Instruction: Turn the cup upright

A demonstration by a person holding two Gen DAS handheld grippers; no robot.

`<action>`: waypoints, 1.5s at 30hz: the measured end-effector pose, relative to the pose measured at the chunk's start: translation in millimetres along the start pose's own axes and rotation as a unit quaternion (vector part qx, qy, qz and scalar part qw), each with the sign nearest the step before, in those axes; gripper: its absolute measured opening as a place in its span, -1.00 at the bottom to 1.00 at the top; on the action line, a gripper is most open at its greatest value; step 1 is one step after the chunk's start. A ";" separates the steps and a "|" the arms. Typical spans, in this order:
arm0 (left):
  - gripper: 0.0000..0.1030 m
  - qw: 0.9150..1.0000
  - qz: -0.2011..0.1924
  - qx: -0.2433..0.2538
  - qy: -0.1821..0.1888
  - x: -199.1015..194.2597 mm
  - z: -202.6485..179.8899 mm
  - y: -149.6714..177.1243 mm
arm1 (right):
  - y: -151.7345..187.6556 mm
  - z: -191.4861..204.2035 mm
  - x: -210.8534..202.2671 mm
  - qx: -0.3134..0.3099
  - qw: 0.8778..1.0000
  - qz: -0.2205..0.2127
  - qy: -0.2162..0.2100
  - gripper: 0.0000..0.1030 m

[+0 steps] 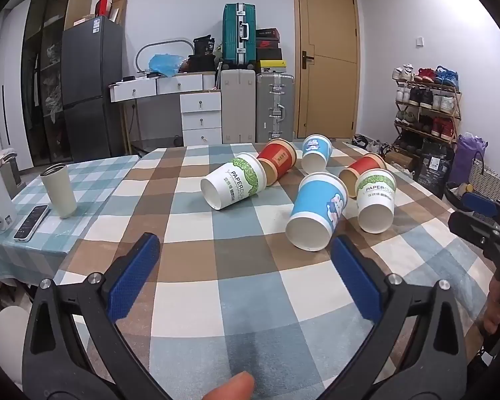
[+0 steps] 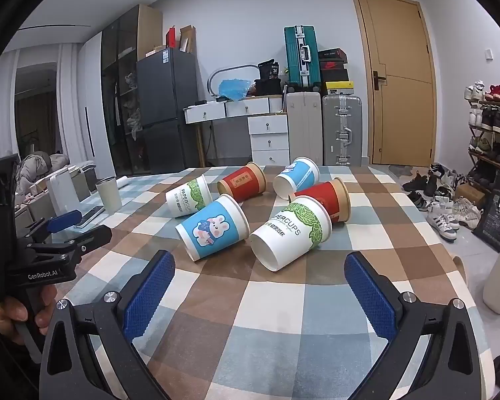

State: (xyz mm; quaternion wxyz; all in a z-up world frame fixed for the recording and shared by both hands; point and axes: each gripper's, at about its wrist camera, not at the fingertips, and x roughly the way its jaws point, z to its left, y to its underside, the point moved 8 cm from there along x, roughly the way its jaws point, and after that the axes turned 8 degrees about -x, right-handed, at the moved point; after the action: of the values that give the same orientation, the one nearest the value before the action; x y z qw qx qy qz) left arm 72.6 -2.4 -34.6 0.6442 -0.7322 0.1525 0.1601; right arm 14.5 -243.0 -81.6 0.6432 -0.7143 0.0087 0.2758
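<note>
Both sets of fingers stood spread wide and empty: the left gripper (image 1: 246, 280) and the right gripper (image 2: 260, 293) each hovered over bare cloth, short of the cups. This looked like the approach step, before any grasp.

Six paper cups lay tipped on their sides in a loose cluster at the middle of the surface (image 2: 283, 350). Nearest the right gripper was a white-and-green cup (image 2: 291, 233), base end facing the camera; just beside it lay a blue rabbit cup (image 2: 213, 230). From the left wrist view, the blue rabbit cup (image 1: 316, 213) was closest.

The next move probably called for closing on one cup's wall, gently since thin paper would crush, then rotating it onto its base.

The surface wore a checked cloth. Beyond stood a tumbler (image 1: 59, 190), a fridge (image 2: 168, 110), suitcases and a wooden door (image 2: 400, 80).
</note>
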 end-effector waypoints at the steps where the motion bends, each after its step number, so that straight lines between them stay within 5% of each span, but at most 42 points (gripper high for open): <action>1: 0.98 1.000 0.000 0.001 0.000 0.1 -0.9 0.0 | 0.0 -0.2 -0.1 0.000 1.000 0.000 0.001 1.00; 45: 0.98 1.000 0.009 0.000 0.004 6.0 -3.4 2.7 | 1.6 -4.3 1.6 0.008 1.000 0.002 0.001 1.00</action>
State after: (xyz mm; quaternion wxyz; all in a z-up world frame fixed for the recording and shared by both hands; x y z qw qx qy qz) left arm 76.9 -6.2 -39.2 0.6420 -0.7314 0.1623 0.1630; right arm 16.9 -246.8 -83.6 0.6483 -0.7095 0.0125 0.2760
